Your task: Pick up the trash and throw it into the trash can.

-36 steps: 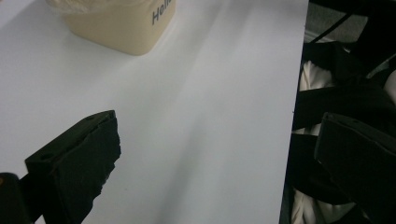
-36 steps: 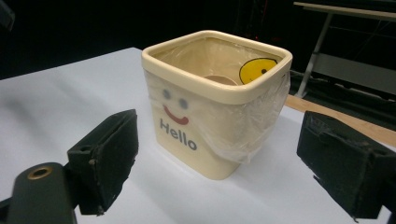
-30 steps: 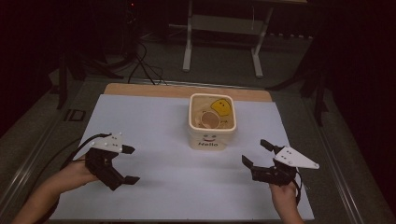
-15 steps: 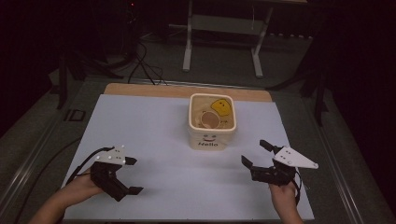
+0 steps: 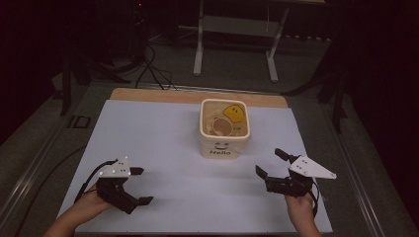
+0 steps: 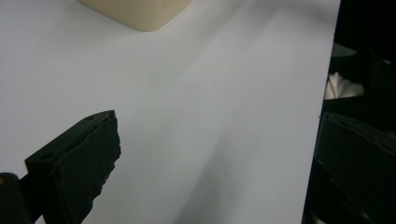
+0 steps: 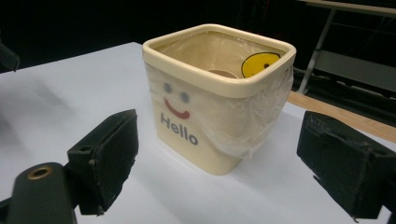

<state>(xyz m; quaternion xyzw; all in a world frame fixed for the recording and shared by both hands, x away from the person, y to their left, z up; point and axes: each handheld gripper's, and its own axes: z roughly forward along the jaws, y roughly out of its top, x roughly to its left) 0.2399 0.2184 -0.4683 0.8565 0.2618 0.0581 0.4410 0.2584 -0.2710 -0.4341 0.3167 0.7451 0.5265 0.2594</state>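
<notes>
A cream square bin [image 5: 225,129] marked "Hello", with a smiley face, stands at the middle back of the white sheet. It is lined with a clear plastic bag and holds a round brownish thing [image 5: 221,127]. My left gripper [image 5: 142,186] is open near the front left, well apart from the bin. My right gripper [image 5: 271,163] is open at the front right, its jaws turned toward the bin. In the right gripper view the bin [image 7: 219,102] stands just beyond the open gripper [image 7: 222,154]. The left gripper [image 6: 215,158] spans bare sheet, with a bin corner [image 6: 140,11] at the top.
The white sheet [image 5: 163,133] covers a wooden table whose bare strip [image 5: 158,95] shows at the back. A metal stand [image 5: 234,29] and floor cables [image 5: 148,64] lie beyond the table. Dark floor surrounds it.
My left gripper has pulled back toward the front edge and slightly right. The right gripper and the bin have stayed where they were.
</notes>
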